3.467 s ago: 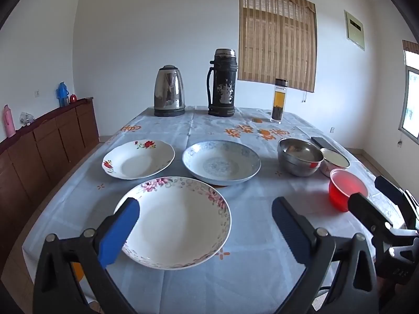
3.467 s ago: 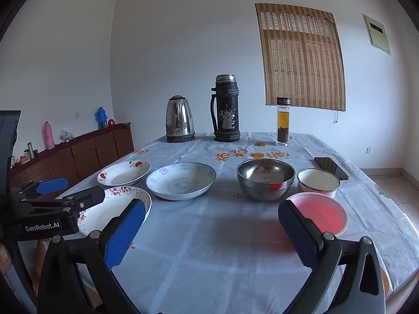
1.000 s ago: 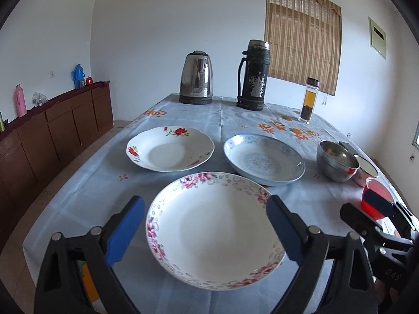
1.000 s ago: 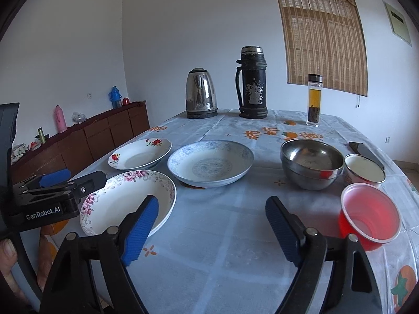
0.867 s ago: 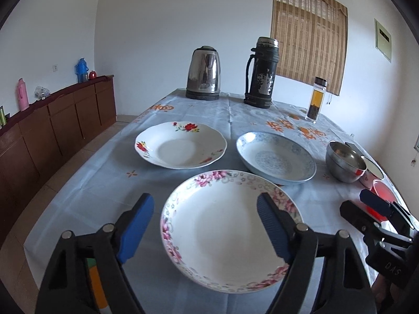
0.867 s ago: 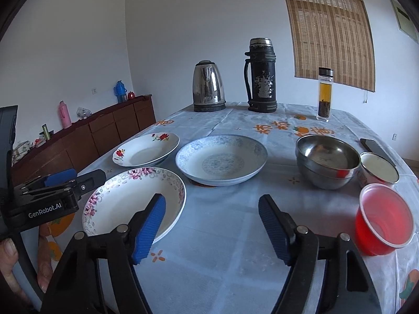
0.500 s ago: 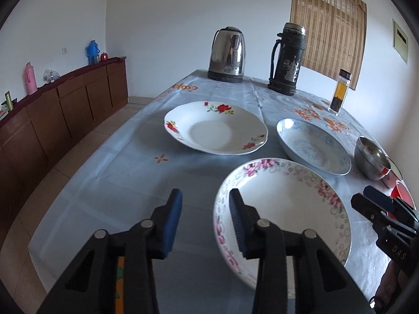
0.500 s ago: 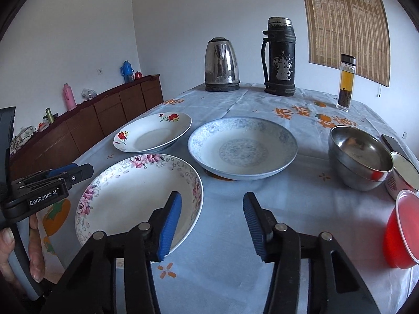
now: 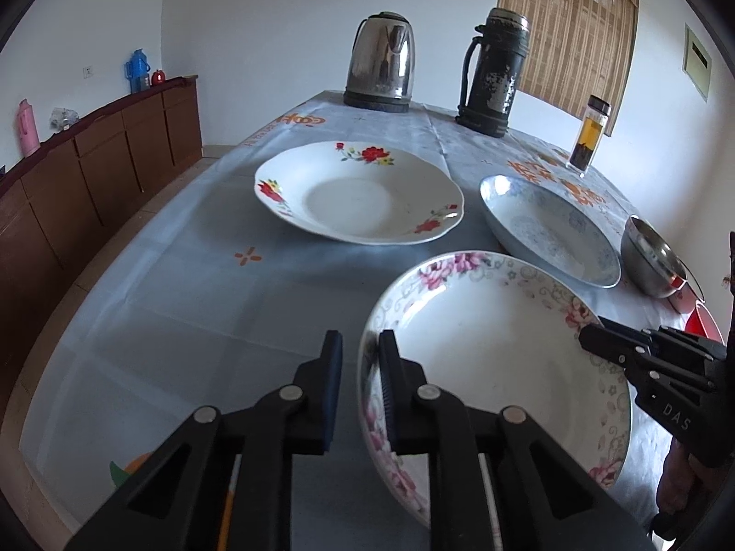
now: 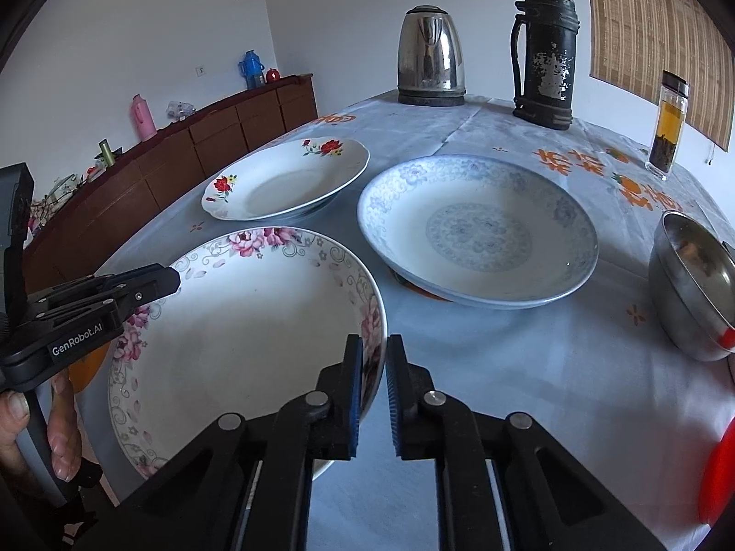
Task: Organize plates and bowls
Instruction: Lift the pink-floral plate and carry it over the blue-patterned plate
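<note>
Change: both grippers, wide apart earlier, now narrowed onto pink plate (image 9: 496, 358).
Left gripper (image 9: 357, 395): clamps its left rim.
Right gripper (image 10: 372, 390): clamps its right rim.
Pink plate: table's (image 9: 183, 284) near edge, before red plate (image 9: 358, 197) and blue plate (image 10: 477, 229).

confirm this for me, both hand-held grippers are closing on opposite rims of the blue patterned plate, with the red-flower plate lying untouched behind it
Not quite. The plate being gripped is the pink-flower plate, not the blue patterned plate, which lies free beside it. The right wrist view shows the right hand-held gripper straddling its right rim and the left hand-held gripper at its left rim. The red-flower plate does lie untouched behind.
</note>
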The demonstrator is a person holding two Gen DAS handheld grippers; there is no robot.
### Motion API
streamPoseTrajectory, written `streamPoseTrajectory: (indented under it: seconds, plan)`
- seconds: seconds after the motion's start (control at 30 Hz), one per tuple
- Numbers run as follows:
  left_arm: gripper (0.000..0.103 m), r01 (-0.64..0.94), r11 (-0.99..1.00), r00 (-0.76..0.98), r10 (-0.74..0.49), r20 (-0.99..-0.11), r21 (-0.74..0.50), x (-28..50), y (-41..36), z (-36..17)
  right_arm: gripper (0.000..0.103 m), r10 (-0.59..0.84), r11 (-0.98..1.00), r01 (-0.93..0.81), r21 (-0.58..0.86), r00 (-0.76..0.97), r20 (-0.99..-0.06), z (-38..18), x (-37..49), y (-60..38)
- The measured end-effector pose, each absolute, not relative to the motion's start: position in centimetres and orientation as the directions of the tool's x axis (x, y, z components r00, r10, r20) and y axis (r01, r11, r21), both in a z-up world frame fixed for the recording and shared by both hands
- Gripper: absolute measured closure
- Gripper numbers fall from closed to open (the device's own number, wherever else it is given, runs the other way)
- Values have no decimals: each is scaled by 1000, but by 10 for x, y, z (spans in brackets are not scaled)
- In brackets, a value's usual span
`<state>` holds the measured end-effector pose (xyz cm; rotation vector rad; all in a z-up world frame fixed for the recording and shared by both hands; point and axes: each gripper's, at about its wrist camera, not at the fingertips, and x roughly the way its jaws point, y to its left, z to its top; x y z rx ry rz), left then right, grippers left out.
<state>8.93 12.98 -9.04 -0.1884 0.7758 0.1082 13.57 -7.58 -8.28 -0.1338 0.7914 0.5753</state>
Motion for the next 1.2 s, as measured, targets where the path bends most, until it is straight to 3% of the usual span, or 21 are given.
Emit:
streamPoseTrajectory:
  seconds: [0.73, 1.2]
  plan:
    - [90, -162, 981, 741, 50, -669, -106, 96, 124, -80, 93, 461, 813, -578, 71, 564, -686, -75, 134, -73]
    - [89, -174, 979, 765, 65, -640, -108, 103, 115, -71, 93, 466, 828, -559, 47, 639, -612, -62, 144, -83]
